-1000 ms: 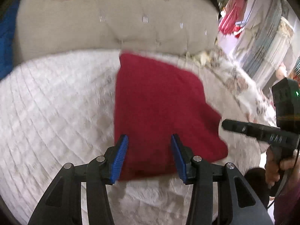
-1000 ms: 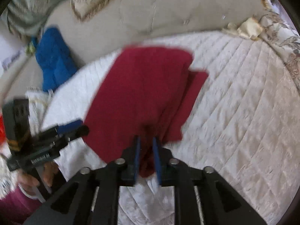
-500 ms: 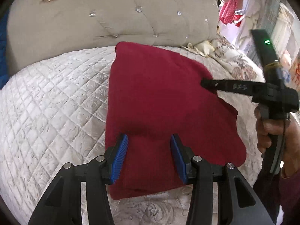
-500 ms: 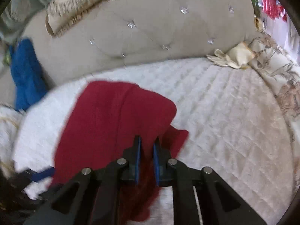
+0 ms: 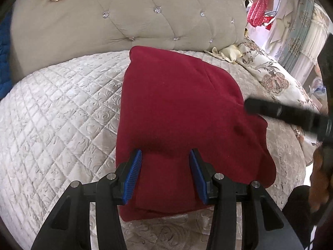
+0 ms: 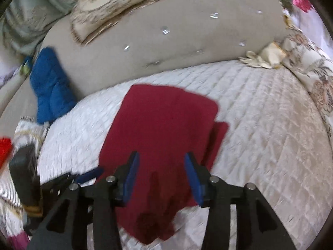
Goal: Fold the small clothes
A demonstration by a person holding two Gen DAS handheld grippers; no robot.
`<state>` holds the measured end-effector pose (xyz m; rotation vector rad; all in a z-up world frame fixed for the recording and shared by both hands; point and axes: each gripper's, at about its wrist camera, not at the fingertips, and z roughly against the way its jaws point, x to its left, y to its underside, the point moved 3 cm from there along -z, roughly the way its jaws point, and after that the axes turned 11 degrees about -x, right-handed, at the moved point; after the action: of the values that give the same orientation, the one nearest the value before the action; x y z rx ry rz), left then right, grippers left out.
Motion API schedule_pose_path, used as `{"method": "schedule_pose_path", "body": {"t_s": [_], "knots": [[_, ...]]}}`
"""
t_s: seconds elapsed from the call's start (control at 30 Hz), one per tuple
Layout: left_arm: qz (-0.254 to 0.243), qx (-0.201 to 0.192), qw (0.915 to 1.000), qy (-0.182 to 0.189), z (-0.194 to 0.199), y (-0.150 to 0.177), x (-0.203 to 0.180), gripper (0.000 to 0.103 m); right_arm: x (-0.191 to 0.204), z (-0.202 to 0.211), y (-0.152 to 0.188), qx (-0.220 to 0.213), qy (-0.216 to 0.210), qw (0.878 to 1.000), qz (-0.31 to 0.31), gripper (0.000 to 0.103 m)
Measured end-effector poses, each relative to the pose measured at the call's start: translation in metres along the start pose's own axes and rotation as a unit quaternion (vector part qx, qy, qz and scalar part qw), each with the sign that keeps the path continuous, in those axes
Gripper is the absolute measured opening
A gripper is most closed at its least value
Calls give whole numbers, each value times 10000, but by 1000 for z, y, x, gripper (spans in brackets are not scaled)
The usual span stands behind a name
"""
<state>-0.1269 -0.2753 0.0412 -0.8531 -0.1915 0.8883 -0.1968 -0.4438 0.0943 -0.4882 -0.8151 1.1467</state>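
A dark red garment (image 5: 177,112) lies folded on the white quilted bedspread (image 5: 62,112). It also shows in the right wrist view (image 6: 162,129), with a lower layer sticking out at its right edge. My left gripper (image 5: 165,156) is open and empty just above the garment's near edge. My right gripper (image 6: 161,156) is open and empty over the garment's near part. The right gripper's fingers (image 5: 270,110) reach in over the garment's right side in the left wrist view. The left gripper's blue fingertips (image 6: 89,175) show at the garment's left edge in the right wrist view.
A tufted beige headboard (image 5: 124,20) stands behind the bedspread, with a frilled pillow (image 6: 116,2) on top. A blue cloth (image 6: 50,87) lies at the left. A cream cloth (image 6: 264,56) and a floral cover (image 6: 312,77) lie at the right.
My right gripper, shut on a fold of the red garment earlier, has opened and let it go. The garment now lies flatter. The left gripper has stayed open over the near edge.
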Motion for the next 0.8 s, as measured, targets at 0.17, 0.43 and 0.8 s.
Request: {"method": "schedule_pose_path", "body": {"t_s": [0.17, 0.43, 0.8], "knots": [[47, 3, 10000, -11, 2, 1, 1, 25, -11, -15, 32, 227, 683, 9970, 280, 20], [255, -26, 9996, 111, 14, -5, 8, 25, -15, 20, 29, -92, 348, 9988, -343, 41], [414, -10, 9991, 80, 8, -17, 16, 25, -20, -8, 39, -24, 226, 9992, -327, 20]]}}
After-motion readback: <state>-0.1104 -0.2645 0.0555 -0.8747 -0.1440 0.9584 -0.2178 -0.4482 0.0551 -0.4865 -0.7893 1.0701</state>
